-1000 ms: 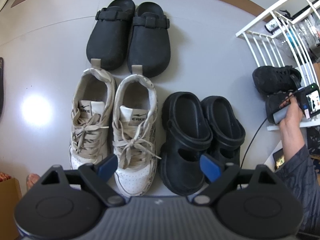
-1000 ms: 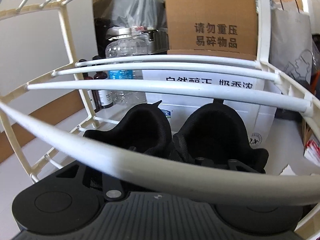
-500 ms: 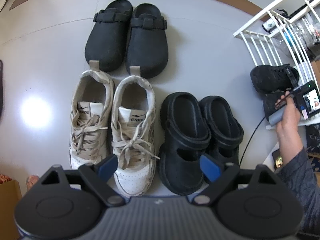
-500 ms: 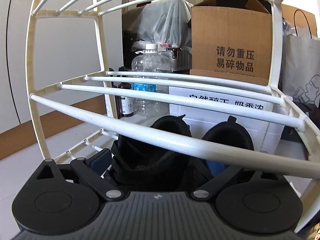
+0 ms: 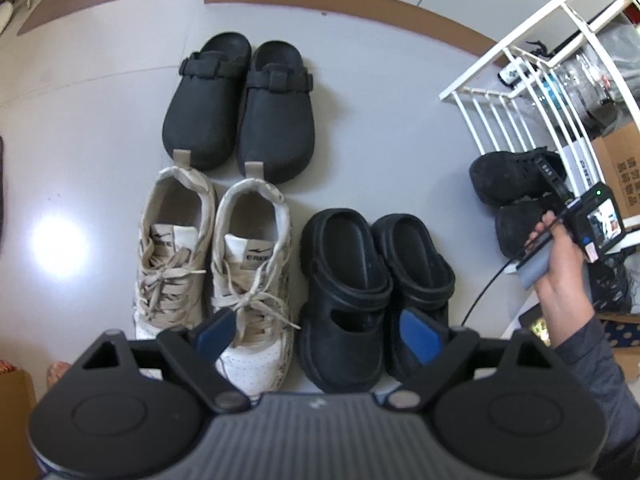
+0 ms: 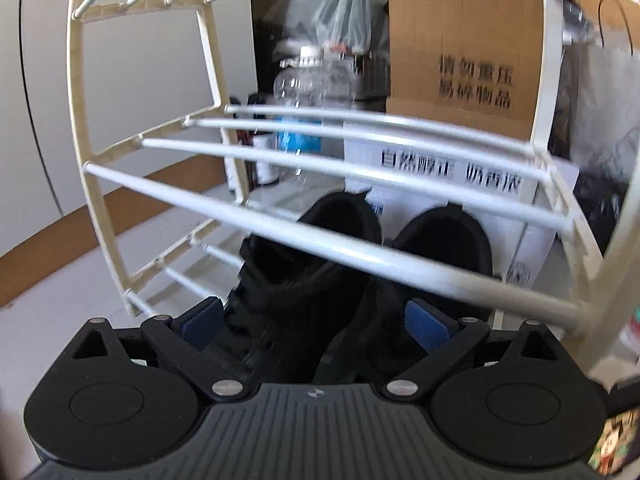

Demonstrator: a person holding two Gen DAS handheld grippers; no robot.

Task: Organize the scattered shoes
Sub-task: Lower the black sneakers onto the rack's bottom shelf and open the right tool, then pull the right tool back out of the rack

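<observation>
**Sorting Shoes: Three Pairs Lined Up, a Fourth on the Rack**

Hovering above pale, glossy floor, the left gripper stood with its blue-padded jaws wide apart and nothing between them. Below it, three pairs sat in neat rows: smooth black clogs with buckled straps at 12 o'clock, scuffed cream lace-up sneakers at 9 o'clock, their heel tabs touching the clogs' toes, and chunky, rounded black rubber sandals just beside the sneakers at 3 o'clock. Bare floor lay open around the group, bounded at 12 o'clock by a brown baseboard strip.

At 3 o'clock in the left wrist view, a person's hand in a dark sleeve held the right gripper against a white wire rack. That gripper's jaws were spread wide around the toe ends of black knit sneakers, its pads not visibly pressing on them. The soft, round-collared pair rested side by side on the rack's lowest tier, under thin white rods that crossed close overhead. Behind the rack stood a clear plastic bottle, a printed cardboard box and a white carton.
</observation>
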